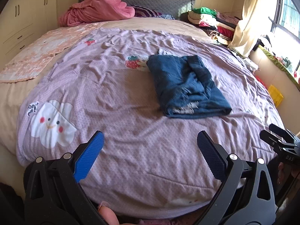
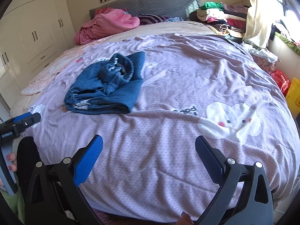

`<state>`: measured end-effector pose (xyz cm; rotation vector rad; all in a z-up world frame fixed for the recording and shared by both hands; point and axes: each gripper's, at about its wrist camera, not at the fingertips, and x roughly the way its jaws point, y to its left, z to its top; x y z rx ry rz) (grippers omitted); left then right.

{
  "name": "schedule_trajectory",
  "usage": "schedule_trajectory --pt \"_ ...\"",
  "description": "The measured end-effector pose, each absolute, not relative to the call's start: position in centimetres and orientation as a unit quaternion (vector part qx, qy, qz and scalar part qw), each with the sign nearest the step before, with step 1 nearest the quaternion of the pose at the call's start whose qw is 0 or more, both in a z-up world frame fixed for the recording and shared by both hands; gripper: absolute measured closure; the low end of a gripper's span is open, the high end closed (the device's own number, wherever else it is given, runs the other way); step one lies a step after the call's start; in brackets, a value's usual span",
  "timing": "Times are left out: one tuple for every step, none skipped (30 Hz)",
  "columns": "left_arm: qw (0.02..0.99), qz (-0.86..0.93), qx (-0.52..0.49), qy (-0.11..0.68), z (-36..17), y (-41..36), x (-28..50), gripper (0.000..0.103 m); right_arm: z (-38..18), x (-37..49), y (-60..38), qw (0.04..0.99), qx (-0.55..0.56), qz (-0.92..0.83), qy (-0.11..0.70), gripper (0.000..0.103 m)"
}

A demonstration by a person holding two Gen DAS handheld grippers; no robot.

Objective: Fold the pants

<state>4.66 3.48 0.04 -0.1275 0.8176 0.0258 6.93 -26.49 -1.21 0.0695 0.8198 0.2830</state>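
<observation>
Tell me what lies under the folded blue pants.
The pants rest on the purple quilt, beside a strawberry print. Whatever part of the quilt's pattern lies beneath them is covered.

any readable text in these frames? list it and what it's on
"Good": purple quilt, upside down; a second line below is cut off.
"DAS": right gripper's body.
Left gripper's white label: too blurred.
Black marks beside the quilt's rabbit patch: unreadable.

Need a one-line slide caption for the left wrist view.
Open left gripper hovers above a purple quilt, facing folded blue pants lying mid-bed.
</observation>
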Motion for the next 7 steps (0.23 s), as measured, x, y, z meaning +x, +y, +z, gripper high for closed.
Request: schedule_trajectory --pt "0.913 0.031 -0.064 0.403 0.0 4.8 6.0 0.010 -1.4 7.8 -27.5 0.907 0.037 0.129 0.399 0.005" --pt "0.909 0.054 -0.064 0.407 -0.3 6.5 7.7 0.010 -1.7 9.0 -28.8 0.909 0.036 0.110 0.400 0.005" --pt "0.906 0.079 -0.061 0.410 -0.6 8.1 9.2 0.010 -2.0 10.3 -30.3 0.910 0.031 0.086 0.404 0.005" --pt "0.902 0.104 -0.055 0.415 -1.1 9.9 10.9 0.010 -2.3 11.9 -32.2 0.911 0.028 0.067 0.407 0.005" --pt "0.895 0.131 -0.051 0.423 -1.7 12.0 12.9 0.010 -2.6 13.5 -34.1 0.910 0.024 0.046 0.412 0.005" --pt "0.891 0.151 -0.053 0.425 -2.2 13.9 14.5 0.010 -2.9 15.2 -36.1 0.909 0.016 0.014 0.417 0.005" --pt "0.885 0.167 -0.062 0.430 -2.7 15.9 16.2 0.010 -3.3 17.3 -38.5 0.907 0.017 -0.013 0.420 0.005"
